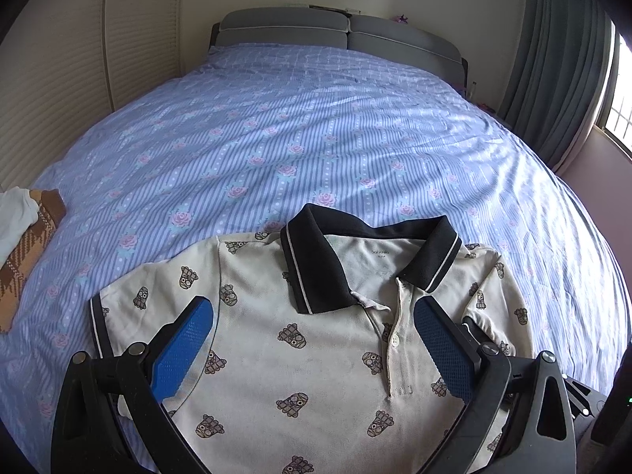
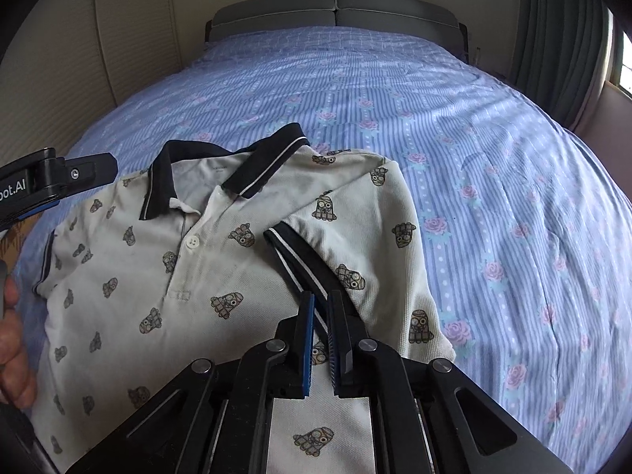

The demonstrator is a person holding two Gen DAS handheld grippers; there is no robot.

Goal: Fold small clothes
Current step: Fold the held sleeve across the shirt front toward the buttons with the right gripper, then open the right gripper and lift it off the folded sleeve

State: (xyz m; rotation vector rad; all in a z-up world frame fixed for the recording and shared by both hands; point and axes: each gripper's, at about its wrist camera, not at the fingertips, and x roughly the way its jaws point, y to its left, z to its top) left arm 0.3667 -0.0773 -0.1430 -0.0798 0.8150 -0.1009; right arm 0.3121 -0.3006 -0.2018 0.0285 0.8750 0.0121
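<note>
A white polo shirt (image 1: 316,355) with a dark collar (image 1: 316,252) and small printed figures lies face up on the bed, collar toward the headboard. My left gripper (image 1: 314,304) hovers open over its chest, blue pads (image 1: 185,347) wide apart with nothing between them. In the right wrist view the shirt (image 2: 138,276) has its right sleeve (image 2: 355,237) folded in over the body. My right gripper (image 2: 322,296) is shut on that sleeve's dark striped cuff (image 2: 296,260). The left gripper's black frame (image 2: 51,181) shows at the left edge.
A blue striped floral sheet (image 1: 316,138) covers the bed. A brown plaid garment with a white cloth (image 1: 27,245) lies at the left edge. A grey headboard (image 1: 339,33) stands at the far end, with a curtain (image 1: 561,59) to the right. A person's hand (image 2: 12,335) is at the left.
</note>
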